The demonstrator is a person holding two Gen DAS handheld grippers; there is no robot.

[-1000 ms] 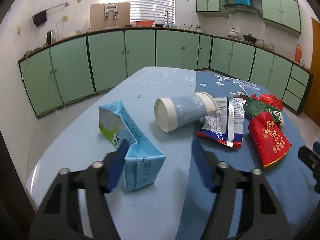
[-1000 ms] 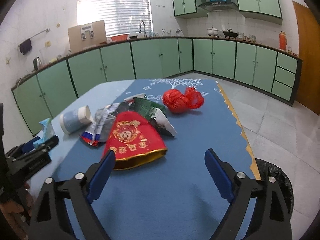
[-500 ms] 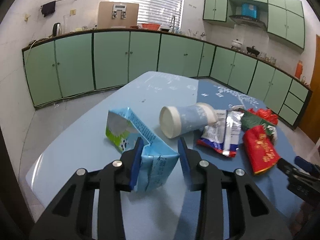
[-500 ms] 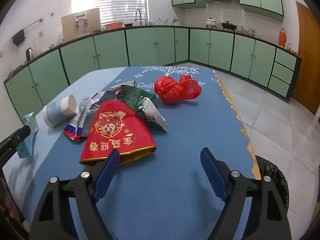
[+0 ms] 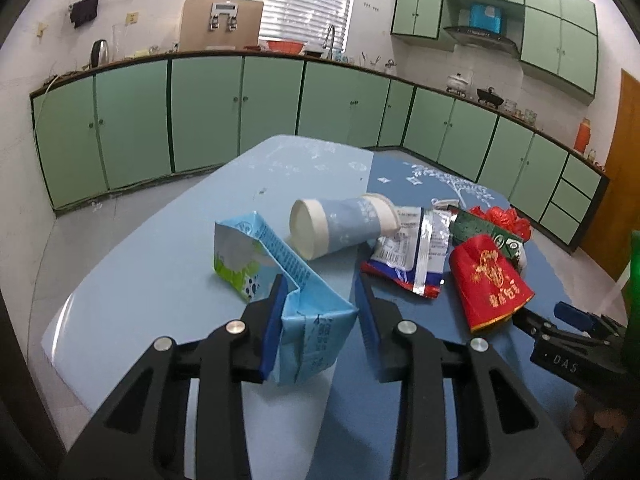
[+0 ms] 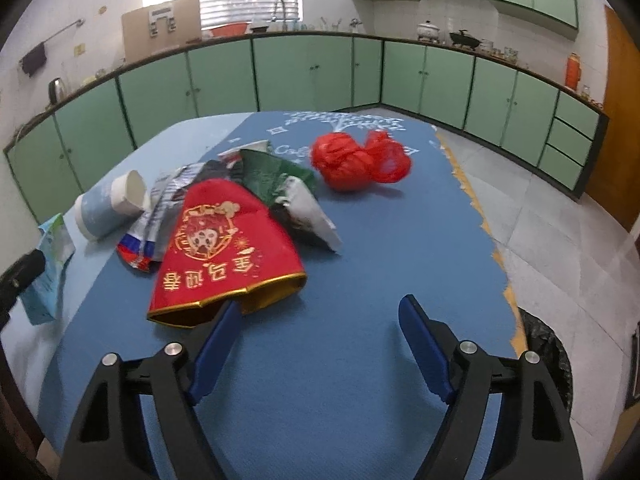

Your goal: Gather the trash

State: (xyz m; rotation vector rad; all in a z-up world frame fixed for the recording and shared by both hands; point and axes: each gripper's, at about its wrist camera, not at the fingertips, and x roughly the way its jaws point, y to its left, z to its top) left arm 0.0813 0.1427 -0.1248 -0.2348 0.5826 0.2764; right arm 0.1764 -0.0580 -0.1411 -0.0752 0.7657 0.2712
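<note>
A crumpled light-blue milk carton [image 5: 316,332] lies at the table's near left, and my left gripper [image 5: 320,312] is shut on its near end. Behind the carton a blue-and-white paper cup [image 5: 344,224] lies on its side. Right of the cup are a foil wrapper [image 5: 412,256], a red-and-gold packet [image 5: 488,280], a green packet [image 5: 480,232] and a red plastic bag [image 5: 500,216]. My right gripper [image 6: 320,306] is open just above the cloth. Its left fingertip is at the gold edge of the red packet [image 6: 224,248], with nothing between the jaws. The red plastic bag [image 6: 356,160] lies farther back.
The table [image 6: 360,380] has a blue cloth with a frayed right edge. A black-lined bin [image 6: 548,344] stands on the tiled floor below that edge. Green kitchen cabinets [image 6: 304,72] run along the walls behind.
My left gripper's jaws closed from wide open onto the carton. My right gripper moved forward and slightly down, so the red packet now sits at its left fingertip.
</note>
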